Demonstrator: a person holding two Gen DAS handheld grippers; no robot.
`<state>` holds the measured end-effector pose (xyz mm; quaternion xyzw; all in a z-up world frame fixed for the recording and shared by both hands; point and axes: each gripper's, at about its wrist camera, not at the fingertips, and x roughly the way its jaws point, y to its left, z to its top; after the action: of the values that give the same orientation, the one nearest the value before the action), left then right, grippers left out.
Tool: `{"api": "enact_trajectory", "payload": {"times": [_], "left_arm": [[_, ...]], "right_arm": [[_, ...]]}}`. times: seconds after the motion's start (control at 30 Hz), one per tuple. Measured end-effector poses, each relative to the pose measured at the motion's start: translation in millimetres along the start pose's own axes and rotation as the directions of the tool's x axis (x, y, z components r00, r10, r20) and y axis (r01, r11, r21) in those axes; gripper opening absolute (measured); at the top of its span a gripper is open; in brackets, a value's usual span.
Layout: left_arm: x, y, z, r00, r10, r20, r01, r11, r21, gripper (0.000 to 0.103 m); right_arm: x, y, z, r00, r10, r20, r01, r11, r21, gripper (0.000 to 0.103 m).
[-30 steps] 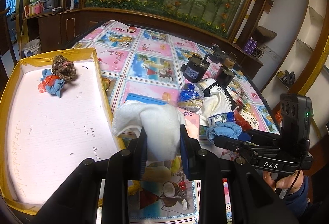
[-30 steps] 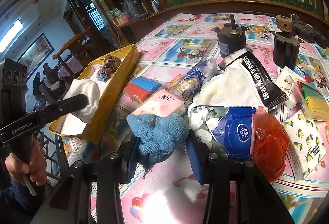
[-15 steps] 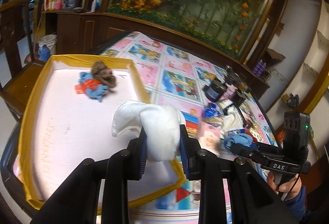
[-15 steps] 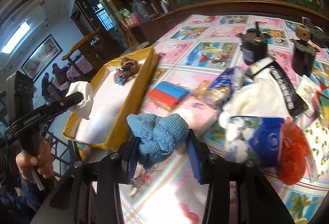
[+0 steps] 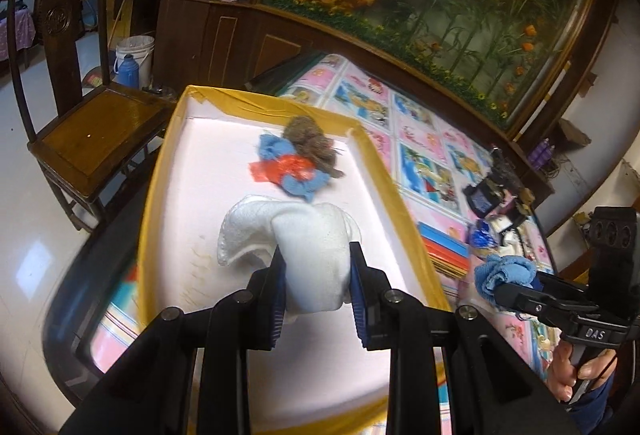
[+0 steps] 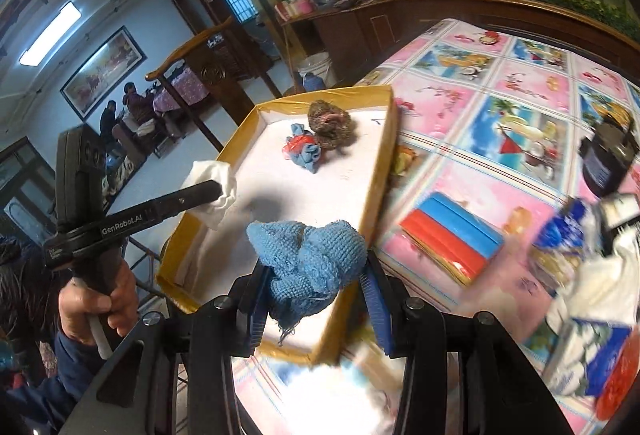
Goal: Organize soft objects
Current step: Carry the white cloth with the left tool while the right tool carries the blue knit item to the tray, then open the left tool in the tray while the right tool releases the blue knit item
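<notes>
My left gripper [image 5: 318,271] is shut on a white cloth [image 5: 296,239] and holds it over the middle of the yellow-rimmed tray [image 5: 150,195]; it also shows in the right wrist view [image 6: 216,191]. My right gripper [image 6: 316,279] is shut on a blue knitted cloth [image 6: 308,255] above the tray's near right rim [image 6: 380,171]; that cloth also shows in the left wrist view [image 5: 504,275]. In the tray lie a brown knitted ball [image 5: 312,145] and a blue and red rag [image 5: 290,171].
A red and blue flat pack [image 6: 452,235] lies on the patterned tablecloth [image 6: 500,91] right of the tray. Packets, tissue packs and dark motors [image 6: 608,155] crowd the right side. A wooden chair [image 5: 92,131] stands left of the table.
Both grippers have swung left with their cloths: the white cloth from beside the tray's rim to over the tray, the blue cloth from the clutter to the tray's near rim.
</notes>
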<state>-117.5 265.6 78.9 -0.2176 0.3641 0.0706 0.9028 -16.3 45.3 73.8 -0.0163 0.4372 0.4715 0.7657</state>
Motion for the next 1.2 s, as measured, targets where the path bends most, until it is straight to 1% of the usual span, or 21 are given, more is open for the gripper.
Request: {"api": "enact_trajectory", "payload": {"times": [0.17,0.23,0.3,0.33,0.43,0.6,0.77,0.87,0.9,0.93,1.0,1.07,1.13,1.2], "left_arm": [[24,15,34,0.996,0.058,-0.068,-0.056,0.998,0.022,0.026],[33,22,45,0.992,0.09,-0.085,-0.089,0.996,0.018,0.026],[44,25,56,0.99,0.092,-0.105,-0.091,0.996,0.014,0.026],[50,28,60,0.989,0.104,-0.11,-0.103,0.995,0.008,0.026],[68,32,67,0.984,0.116,-0.138,-0.117,0.993,0.001,0.026],[85,39,76,0.979,0.141,-0.147,-0.144,0.99,-0.009,0.026],[92,41,83,0.98,0.137,-0.142,-0.139,0.99,-0.006,0.026],[95,40,84,0.981,0.138,-0.135,-0.139,0.99,0.001,0.026],[95,39,85,0.981,0.138,-0.134,-0.139,0.99,0.002,0.027],[96,40,85,0.982,0.136,-0.131,-0.137,0.991,0.002,0.029],[96,40,85,0.983,0.133,-0.126,-0.134,0.991,-0.002,0.034],[95,41,85,0.984,0.13,-0.12,-0.132,0.991,-0.014,0.043],[93,42,85,0.986,0.122,-0.115,-0.125,0.992,-0.025,0.049],[91,42,86,0.987,0.116,-0.109,-0.119,0.992,-0.028,0.051]], "right_arm": [[40,8,30,0.997,-0.035,-0.062,0.035,0.999,-0.003,0.047],[56,11,41,0.994,-0.07,-0.081,0.069,0.997,-0.019,0.047],[70,12,50,0.991,-0.093,-0.097,0.09,0.996,-0.028,0.047],[79,12,54,0.988,-0.105,-0.109,0.103,0.994,-0.03,0.047],[95,13,64,0.984,-0.128,-0.122,0.124,0.992,-0.04,0.047],[117,14,77,0.978,-0.153,-0.138,0.147,0.988,-0.054,0.047],[136,10,86,0.972,-0.185,-0.148,0.178,0.982,-0.056,0.047],[143,9,89,0.971,-0.188,-0.149,0.181,0.982,-0.056,0.049],[145,9,89,0.971,-0.19,-0.148,0.184,0.981,-0.057,0.051],[146,9,89,0.971,-0.192,-0.145,0.185,0.981,-0.057,0.054],[147,8,89,0.972,-0.182,-0.146,0.177,0.983,-0.047,0.056],[148,8,88,0.974,-0.169,-0.15,0.165,0.985,-0.041,0.057],[145,8,88,0.976,-0.159,-0.147,0.156,0.987,-0.036,0.064],[140,9,88,0.979,-0.154,-0.134,0.15,0.988,-0.034,0.065]]}}
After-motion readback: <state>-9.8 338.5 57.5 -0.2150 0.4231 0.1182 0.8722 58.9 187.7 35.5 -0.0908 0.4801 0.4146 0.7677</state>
